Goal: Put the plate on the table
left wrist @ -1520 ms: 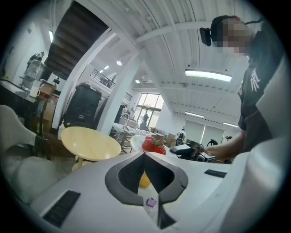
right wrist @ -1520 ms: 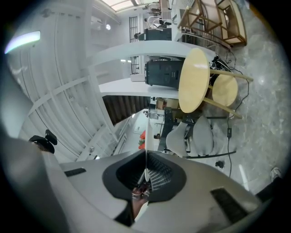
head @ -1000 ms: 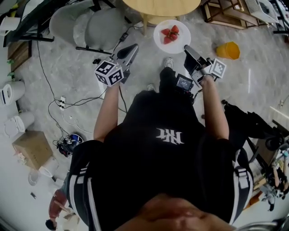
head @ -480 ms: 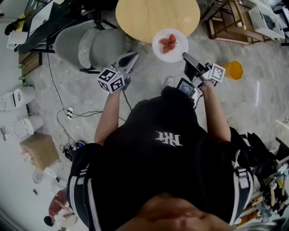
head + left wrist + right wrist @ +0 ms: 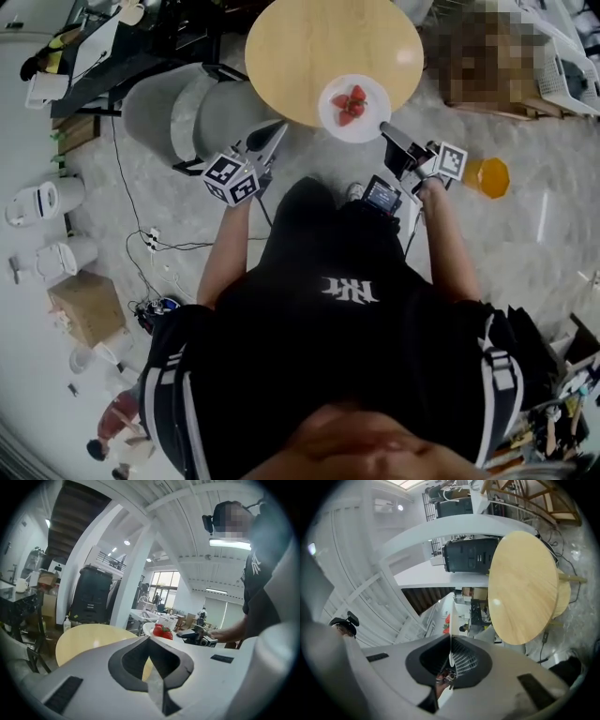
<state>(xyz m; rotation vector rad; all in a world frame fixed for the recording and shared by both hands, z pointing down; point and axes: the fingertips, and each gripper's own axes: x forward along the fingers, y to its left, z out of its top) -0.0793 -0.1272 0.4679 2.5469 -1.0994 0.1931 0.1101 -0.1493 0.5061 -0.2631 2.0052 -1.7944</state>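
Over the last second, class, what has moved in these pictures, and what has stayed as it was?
The person has walked forward, carrying the plate from over the floor to over the near edge of the round table. Nothing was taken hold of or let go. The right gripper stays shut on the plate's rim, the strawberries remain on it, and the left gripper stays shut and empty.

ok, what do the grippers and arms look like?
Both the left gripper and right gripper have grey tapered jaws with dark inner pads, and each carries a white cube of black square markers. The right one also has a small screen. The person wears a black short-sleeved top.
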